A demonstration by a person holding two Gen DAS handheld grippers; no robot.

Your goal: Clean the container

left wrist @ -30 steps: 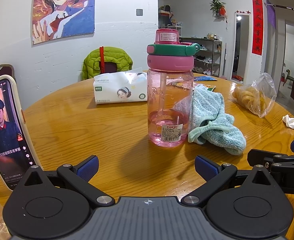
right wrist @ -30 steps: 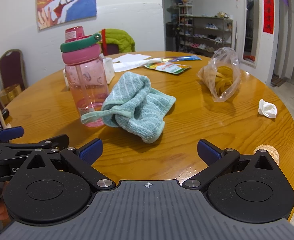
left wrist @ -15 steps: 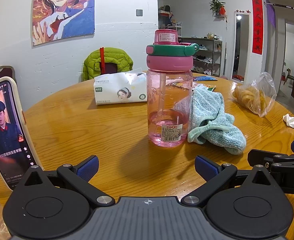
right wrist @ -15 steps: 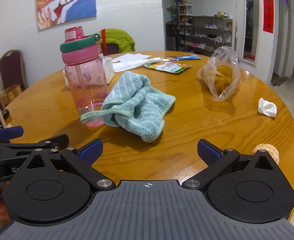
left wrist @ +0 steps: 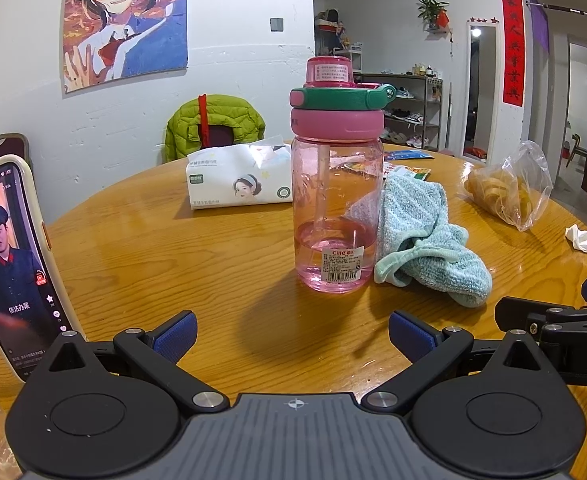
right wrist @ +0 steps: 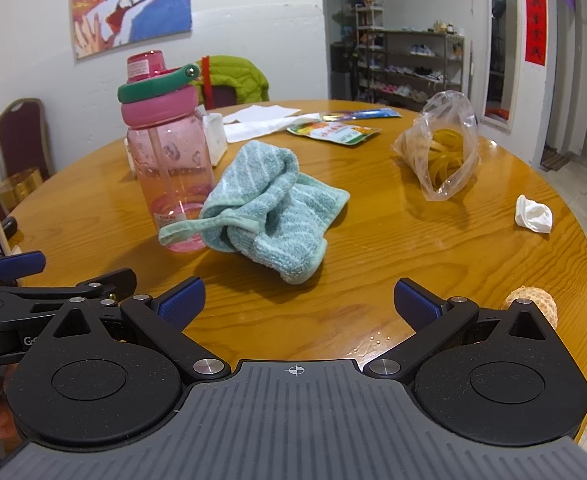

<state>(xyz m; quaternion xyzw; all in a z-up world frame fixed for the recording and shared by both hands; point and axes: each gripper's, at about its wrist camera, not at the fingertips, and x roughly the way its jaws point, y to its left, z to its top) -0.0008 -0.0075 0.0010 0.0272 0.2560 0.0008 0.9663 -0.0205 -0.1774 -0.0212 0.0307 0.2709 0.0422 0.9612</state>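
Phone propped left – tissue pack, snack bag on table.

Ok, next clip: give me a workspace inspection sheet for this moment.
Surface: round wooden table, a few water drops near the front edge.
Job's things: pink bottle upright, lid on, a little liquid inside; teal towel crumpled against it.
Clutter: tissue pack, plastic bag, crumpled tissue, phone, snack packets.
Grippers: left gripper and right gripper open, empty.
Cables: nothing seen.
Surroundings: poster, shoe rack, chairs.
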